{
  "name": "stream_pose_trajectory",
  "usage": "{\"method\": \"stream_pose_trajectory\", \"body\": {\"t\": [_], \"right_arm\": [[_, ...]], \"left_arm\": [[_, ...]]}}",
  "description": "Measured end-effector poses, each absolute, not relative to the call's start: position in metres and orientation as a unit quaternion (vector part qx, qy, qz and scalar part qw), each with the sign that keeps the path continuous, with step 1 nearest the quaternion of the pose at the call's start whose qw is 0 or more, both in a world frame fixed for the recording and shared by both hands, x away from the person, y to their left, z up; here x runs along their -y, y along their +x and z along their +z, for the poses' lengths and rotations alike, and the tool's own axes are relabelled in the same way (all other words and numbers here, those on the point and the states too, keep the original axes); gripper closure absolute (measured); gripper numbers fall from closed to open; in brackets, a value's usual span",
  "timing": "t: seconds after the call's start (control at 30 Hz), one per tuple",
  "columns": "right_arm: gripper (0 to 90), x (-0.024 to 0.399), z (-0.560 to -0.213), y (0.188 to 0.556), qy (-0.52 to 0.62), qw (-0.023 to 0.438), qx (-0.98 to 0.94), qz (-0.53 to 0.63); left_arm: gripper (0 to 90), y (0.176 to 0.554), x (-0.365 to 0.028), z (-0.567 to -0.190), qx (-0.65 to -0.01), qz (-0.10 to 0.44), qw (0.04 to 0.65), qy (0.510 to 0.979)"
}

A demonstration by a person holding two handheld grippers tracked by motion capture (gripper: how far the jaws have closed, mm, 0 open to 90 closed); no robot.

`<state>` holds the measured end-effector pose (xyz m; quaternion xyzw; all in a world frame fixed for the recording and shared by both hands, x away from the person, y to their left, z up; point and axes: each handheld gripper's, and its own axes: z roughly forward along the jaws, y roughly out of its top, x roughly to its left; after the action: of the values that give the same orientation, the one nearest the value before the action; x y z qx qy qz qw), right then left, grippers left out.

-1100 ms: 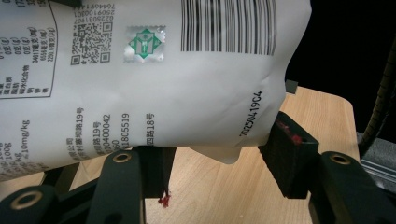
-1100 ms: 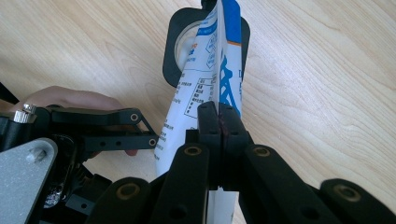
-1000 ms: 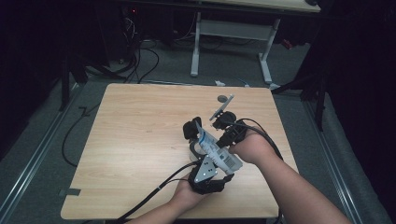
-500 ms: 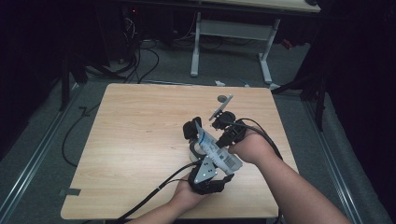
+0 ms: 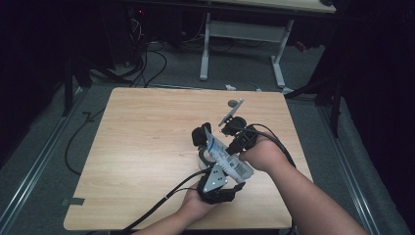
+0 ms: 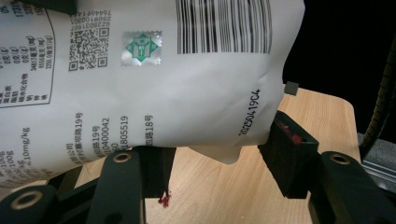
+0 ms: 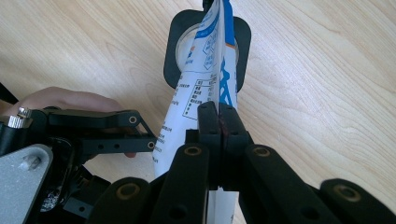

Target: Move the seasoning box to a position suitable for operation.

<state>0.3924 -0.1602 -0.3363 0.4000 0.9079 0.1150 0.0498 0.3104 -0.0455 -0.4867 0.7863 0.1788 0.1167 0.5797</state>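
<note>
Between the pressed-together jaws of the right gripper point(image 7: 218, 122) sits the thin edge of a white printed pouch point(image 7: 205, 70), pinched flat. The left gripper point(image 6: 215, 163) holds the pouch's wider body (barcode side facing its camera), jaws standing apart around it. The pouch hangs over a black-framed round dish point(image 7: 173, 51) on the wooden table point(image 5: 142, 137), near the front right.
</note>
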Motion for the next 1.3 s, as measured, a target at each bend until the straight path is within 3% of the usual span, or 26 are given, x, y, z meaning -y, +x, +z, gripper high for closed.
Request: {"method": "stream_pose_trajectory", "body": {"t": [1.3], "right_arm": [[90.0, 0.1581, -0.3341, 0.3947, 0.398, 0.05, -0.909, 0.114]], "left_arm": [[47.6, 0.311, 0.0451, -0.4834, -0.18, 0.117, 0.586, 0.782]]}}
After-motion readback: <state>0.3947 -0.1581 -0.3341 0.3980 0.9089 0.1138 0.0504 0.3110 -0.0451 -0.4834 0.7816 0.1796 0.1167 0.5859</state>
